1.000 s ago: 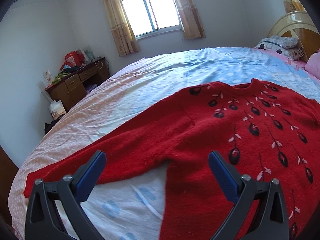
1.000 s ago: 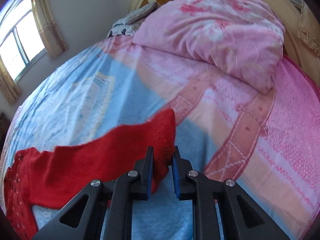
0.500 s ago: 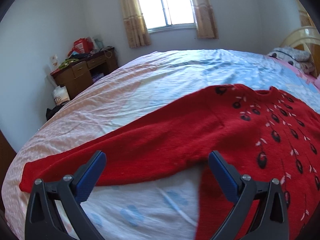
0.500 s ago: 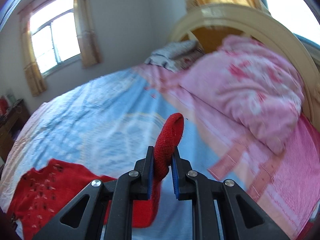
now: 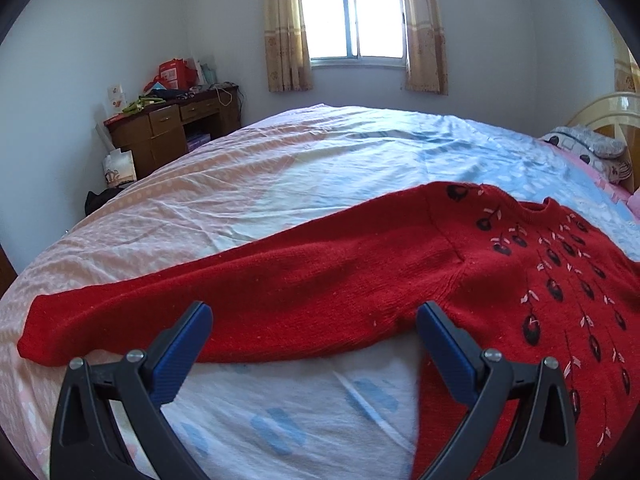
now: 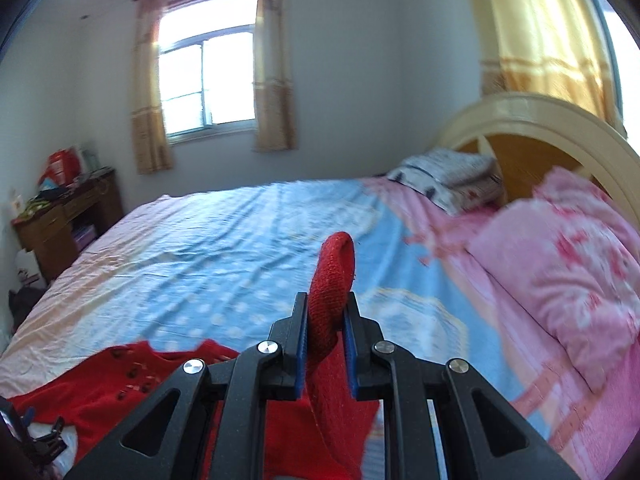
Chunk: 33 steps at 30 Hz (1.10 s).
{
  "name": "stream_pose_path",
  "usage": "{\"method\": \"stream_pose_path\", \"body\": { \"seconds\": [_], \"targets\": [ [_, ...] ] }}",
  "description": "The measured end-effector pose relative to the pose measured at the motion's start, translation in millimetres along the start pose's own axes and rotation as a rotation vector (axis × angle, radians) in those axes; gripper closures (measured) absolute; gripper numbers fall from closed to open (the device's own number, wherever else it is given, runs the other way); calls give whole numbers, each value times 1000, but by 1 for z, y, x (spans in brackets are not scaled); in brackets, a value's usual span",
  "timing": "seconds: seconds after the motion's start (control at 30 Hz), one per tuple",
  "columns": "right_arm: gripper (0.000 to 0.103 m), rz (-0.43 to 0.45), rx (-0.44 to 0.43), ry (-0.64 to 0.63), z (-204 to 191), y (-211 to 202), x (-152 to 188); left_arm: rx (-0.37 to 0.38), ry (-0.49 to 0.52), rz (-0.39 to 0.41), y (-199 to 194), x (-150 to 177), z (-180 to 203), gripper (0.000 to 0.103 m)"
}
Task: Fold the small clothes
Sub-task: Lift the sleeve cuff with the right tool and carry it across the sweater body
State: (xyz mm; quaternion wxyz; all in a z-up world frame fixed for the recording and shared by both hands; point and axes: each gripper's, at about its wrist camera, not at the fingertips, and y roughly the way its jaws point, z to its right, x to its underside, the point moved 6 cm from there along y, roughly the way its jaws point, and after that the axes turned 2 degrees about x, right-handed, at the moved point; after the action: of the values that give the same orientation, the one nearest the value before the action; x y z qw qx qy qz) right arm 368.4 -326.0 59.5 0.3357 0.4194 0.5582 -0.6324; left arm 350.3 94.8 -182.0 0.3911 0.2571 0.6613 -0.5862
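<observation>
A red knitted sweater (image 5: 500, 280) with dark flower motifs lies spread on the bed. Its left sleeve (image 5: 224, 300) stretches flat towards the left, cuff at the far left. My left gripper (image 5: 314, 314) hovers open just over this sleeve, fingers either side of it and nothing between the pads. In the right wrist view my right gripper (image 6: 326, 300) is shut on the sweater's other sleeve (image 6: 334, 276), lifted off the bed with the cuff sticking up between the pads. The sweater's body (image 6: 120, 384) lies below left. The left gripper's tip (image 6: 36, 436) shows at the lower left edge.
The bed sheet (image 5: 320, 168) is pale blue and pink. A pink quilt (image 6: 560, 272) and folded pillows (image 6: 448, 180) sit by the cream headboard (image 6: 540, 120). A brown desk (image 5: 168, 128) with clutter stands by the window wall.
My right gripper has risen and swung left, lifting the pinched sleeve off the bed. The left gripper has shifted left along the other sleeve and rolled level, still open.
</observation>
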Motion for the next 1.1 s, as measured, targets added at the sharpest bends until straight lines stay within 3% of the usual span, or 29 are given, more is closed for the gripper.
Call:
{"method": "stream_pose_path", "body": {
  "seconds": [0.3,0.53,0.83,0.97,1.03,1.07,1.1],
  "targets": [
    [88,68,-144,-121,-114,-10,-21,11,-73,-29,6,5,-12,0],
    [88,51,-263,-191,-199,0,-1,-25,-40,4,1,7,-9,0],
    [89,-70,-400,-266,-296,36,92,-24,-151,37,-4,9,-29,0],
    [89,-172,-444,-288,-328,58,152,-19,-174,39,-3,10,-32,0],
    [89,-238,-506,-307,-341,64,182,-13,-178,30,-1,10,-33,0],
    [86,-260,-524,-311,-342,65,195,-10,-181,24,0,11,-33,0],
    [74,-271,-539,-309,-340,64,201,-8,-183,20,1,11,-33,0]
  ]
}}
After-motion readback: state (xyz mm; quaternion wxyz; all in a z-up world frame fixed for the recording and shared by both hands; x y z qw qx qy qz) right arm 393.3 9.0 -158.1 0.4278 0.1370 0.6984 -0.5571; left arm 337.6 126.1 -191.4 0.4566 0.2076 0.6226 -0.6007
